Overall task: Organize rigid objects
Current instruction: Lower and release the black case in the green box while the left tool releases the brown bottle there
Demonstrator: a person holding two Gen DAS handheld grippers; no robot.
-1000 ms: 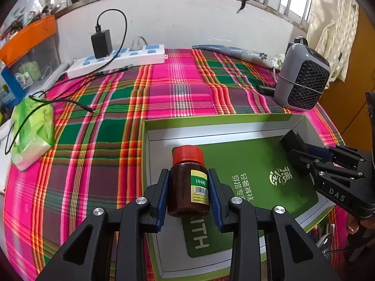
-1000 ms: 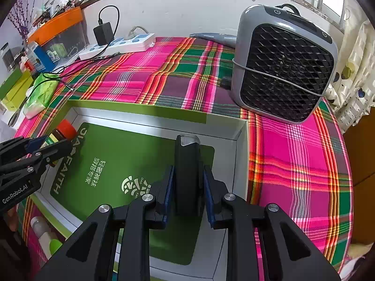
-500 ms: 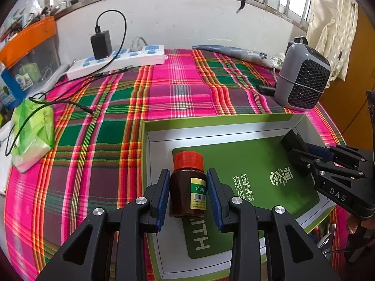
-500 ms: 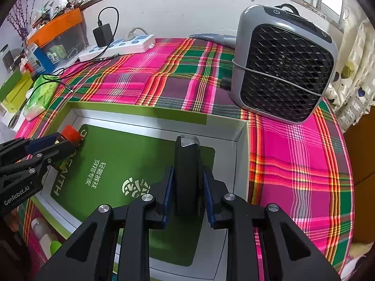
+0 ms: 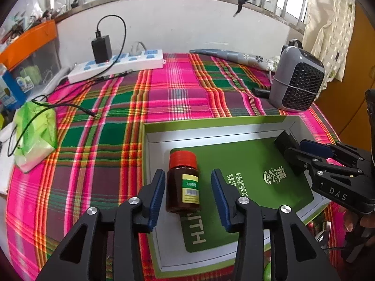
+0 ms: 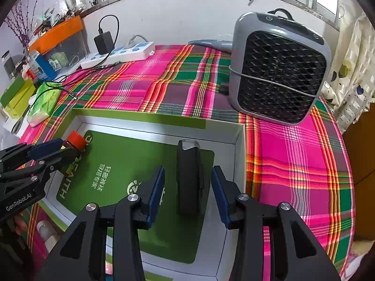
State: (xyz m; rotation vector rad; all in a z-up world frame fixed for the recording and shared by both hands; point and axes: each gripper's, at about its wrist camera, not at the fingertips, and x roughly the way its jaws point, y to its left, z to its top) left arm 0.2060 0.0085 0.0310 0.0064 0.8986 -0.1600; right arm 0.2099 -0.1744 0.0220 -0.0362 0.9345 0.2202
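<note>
The left tongs (image 5: 187,187) stand apart around a brown glass bottle (image 5: 182,192) with a red cap and a yellow-and-white label; there is a gap on each side between the blue pads and the glass, so the bottle stands on its own in the left part of a shallow green-rimmed cardboard box (image 5: 150,154), on the edge of the green printed card (image 5: 253,168) that lines the box floor. In the right wrist view the right tongs (image 6: 187,187) are likewise spread, with a slim black device (image 6: 188,175) standing upright on its narrow edge between the pads and clear of both, near the right wall of the same box (image 6: 239,145). The bottle's red cap (image 6: 76,139) shows there at the far left of the box, beside the left tongs. The box lies on a table covered in a pink, green and red plaid cloth (image 5: 178,98). Behind it to the right stands a grey fan heater (image 6: 279,70) with a black grille, a cord wrapped around it. At the back by the wall lies a white power strip (image 5: 117,64) with a black charger (image 5: 101,48) plugged in, and a green tissue pack (image 5: 35,133) sits at the left edge
</note>
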